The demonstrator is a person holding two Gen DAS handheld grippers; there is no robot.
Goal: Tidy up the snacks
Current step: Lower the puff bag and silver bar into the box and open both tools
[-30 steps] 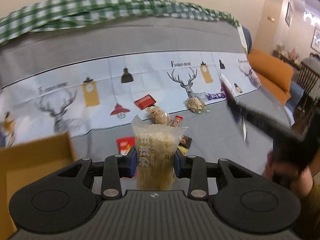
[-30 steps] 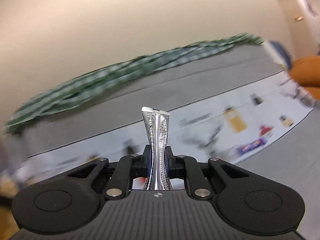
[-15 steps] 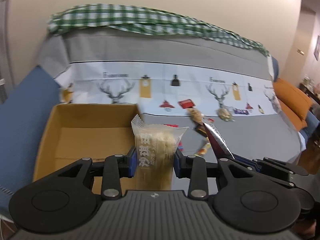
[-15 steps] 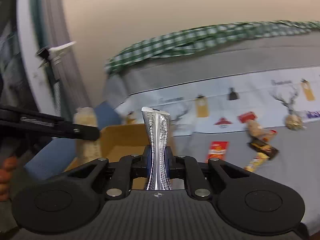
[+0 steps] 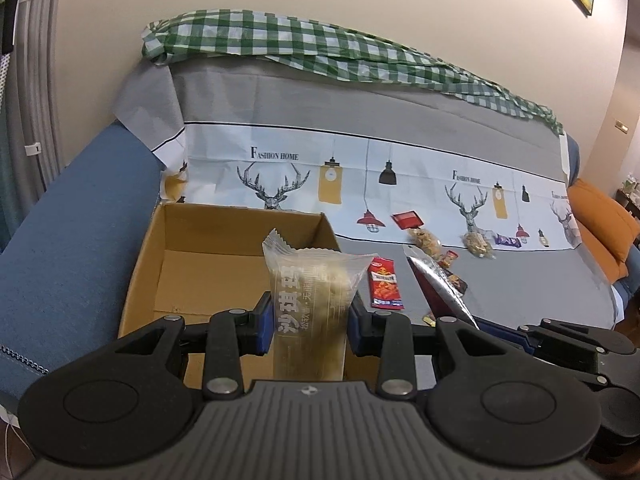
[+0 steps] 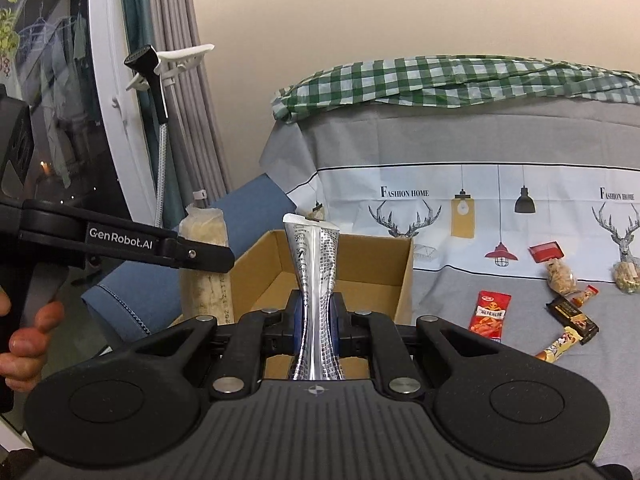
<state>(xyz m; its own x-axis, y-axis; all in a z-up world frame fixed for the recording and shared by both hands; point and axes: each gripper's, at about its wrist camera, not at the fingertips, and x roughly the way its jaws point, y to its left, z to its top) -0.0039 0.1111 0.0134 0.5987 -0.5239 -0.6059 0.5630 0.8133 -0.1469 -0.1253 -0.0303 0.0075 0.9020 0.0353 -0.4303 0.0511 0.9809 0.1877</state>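
Observation:
My left gripper [image 5: 310, 322] is shut on a clear-wrapped beige pastry packet [image 5: 310, 300], held upright above the near edge of an open cardboard box [image 5: 224, 232]. My right gripper [image 6: 316, 318] is shut on a silver foil snack packet [image 6: 314, 276], pinched at its middle, just in front of the same box [image 6: 376, 252]. The left view shows that foil packet [image 5: 434, 284] to the right of the pastry. In the right wrist view the left gripper's finger [image 6: 160, 246] and the pastry [image 6: 204, 260] show at the left. Inside, the box looks bare.
Several loose snacks lie on the grey sofa cover: a red packet [image 5: 385, 282], a dark bar [image 6: 576, 318], a red pouch [image 5: 408, 220], nut bags [image 5: 478, 244]. A blue sofa arm [image 5: 76, 248] flanks the box. A hand [image 6: 24, 340] grips the left handle. Curtains and a window stand at the left.
Both grippers have swung left from the snack pile to the cardboard box, each still holding its packet. The box now fills the middle of both views.

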